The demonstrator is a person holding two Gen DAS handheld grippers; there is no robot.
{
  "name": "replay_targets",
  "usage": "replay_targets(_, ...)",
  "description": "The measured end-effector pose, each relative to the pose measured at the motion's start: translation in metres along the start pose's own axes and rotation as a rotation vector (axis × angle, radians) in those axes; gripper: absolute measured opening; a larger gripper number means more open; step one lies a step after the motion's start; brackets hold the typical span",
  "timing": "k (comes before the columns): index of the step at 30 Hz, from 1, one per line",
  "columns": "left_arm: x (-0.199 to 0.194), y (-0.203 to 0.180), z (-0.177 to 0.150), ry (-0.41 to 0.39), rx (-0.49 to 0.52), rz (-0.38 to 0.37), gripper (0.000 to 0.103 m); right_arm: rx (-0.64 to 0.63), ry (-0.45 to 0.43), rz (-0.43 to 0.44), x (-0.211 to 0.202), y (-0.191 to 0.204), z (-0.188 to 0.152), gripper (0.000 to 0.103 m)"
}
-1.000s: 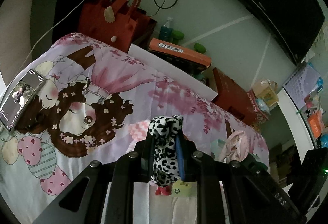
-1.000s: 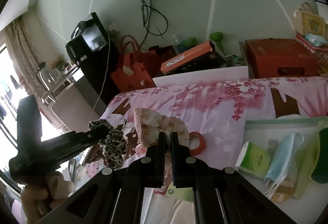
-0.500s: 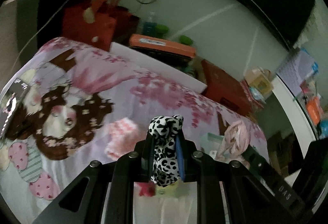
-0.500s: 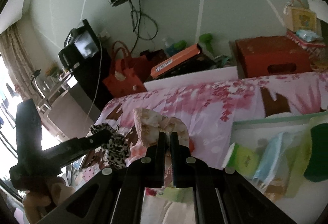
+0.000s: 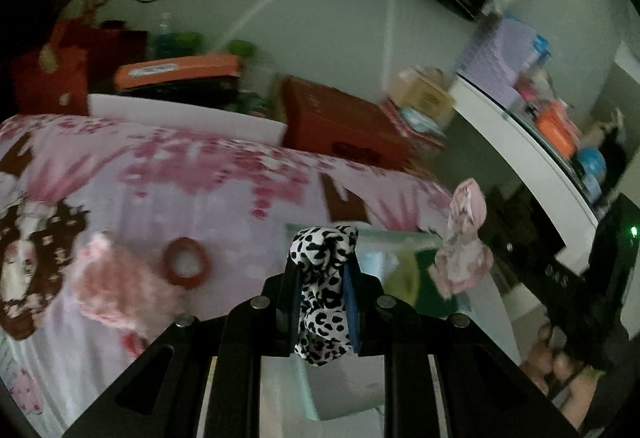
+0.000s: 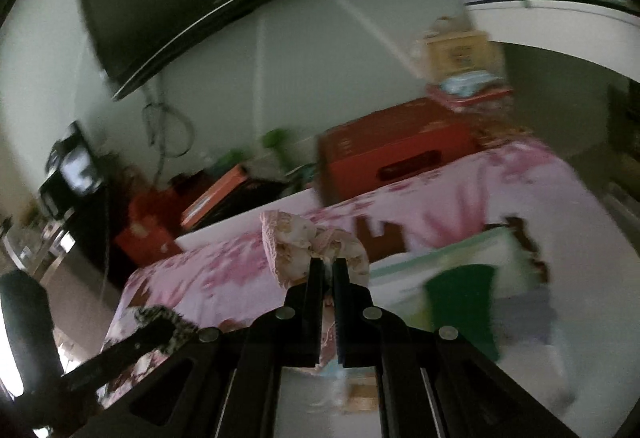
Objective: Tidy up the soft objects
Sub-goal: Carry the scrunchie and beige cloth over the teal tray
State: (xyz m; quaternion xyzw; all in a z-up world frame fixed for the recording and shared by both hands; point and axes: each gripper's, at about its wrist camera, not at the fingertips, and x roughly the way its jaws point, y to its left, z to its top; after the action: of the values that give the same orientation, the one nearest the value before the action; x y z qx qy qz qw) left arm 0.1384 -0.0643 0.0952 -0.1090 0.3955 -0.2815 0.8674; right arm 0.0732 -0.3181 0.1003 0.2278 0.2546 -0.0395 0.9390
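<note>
The left claw (image 5: 323, 302) is clamped on a black-and-white spotted scrunchie (image 5: 322, 290), held above the pink floral bedsheet (image 5: 208, 189). The right claw (image 6: 328, 278) pinches a pale pink patterned cloth (image 6: 296, 242). Farther off on the sheet lie a red ring (image 5: 186, 266) and a fluffy pink item (image 5: 116, 286); beyond stands a red box (image 6: 392, 153).

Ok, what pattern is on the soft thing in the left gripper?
Black spots on white fabric, a leopard-style print; clearest in the left wrist view.

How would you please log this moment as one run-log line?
left gripper: shut on spotted scrunchie | right gripper: shut on pink cloth | both above floral bedsheet
</note>
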Motion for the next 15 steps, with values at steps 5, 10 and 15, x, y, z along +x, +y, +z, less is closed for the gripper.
replay_targets(5,0.017,-0.025,-0.007,0.049,0.053,-0.056,0.020,0.040,-0.013,-0.052,-0.012,-0.027,0.007,0.005)
replay_targets(10,0.045,-0.032,-0.017,0.124,0.067,-0.080,0.020,0.037,0.049,-0.051,0.002,-0.033,0.001,0.005)
replay_targets(15,0.075,-0.027,-0.031,0.212,0.050,-0.058,0.020,0.041,0.163,-0.072,0.038,-0.037,-0.021,0.005)
